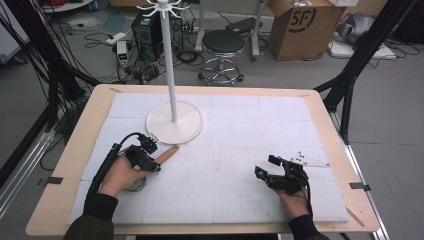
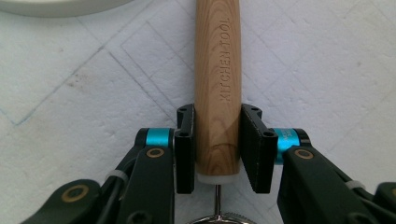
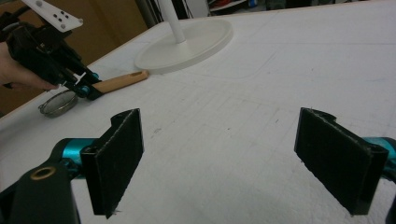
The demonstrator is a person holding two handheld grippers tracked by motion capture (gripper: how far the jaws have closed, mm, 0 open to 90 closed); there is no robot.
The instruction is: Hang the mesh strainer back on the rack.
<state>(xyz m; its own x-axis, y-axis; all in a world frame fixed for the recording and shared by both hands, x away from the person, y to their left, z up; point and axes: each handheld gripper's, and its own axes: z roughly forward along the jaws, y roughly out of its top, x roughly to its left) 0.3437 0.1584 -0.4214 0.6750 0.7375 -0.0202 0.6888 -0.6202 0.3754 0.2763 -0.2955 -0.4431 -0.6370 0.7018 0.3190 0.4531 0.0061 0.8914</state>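
Left gripper view reads "KITCHEN TOOL" on the wooden handle (image 2: 218,88).

A wooden handle (image 2: 218,88), stamped "KITCHEN TOOL", is seen lying lengthwise between the two black pads (image 2: 185,148) of the left gripper (image 2: 218,149), with both pads set against its sides near the lower end. A thin metal shaft (image 2: 217,199) is seen below the handle's white end cap. White foam board (image 2: 84,93) lies beneath, and a white rim (image 2: 56,5) is seen at upper left.
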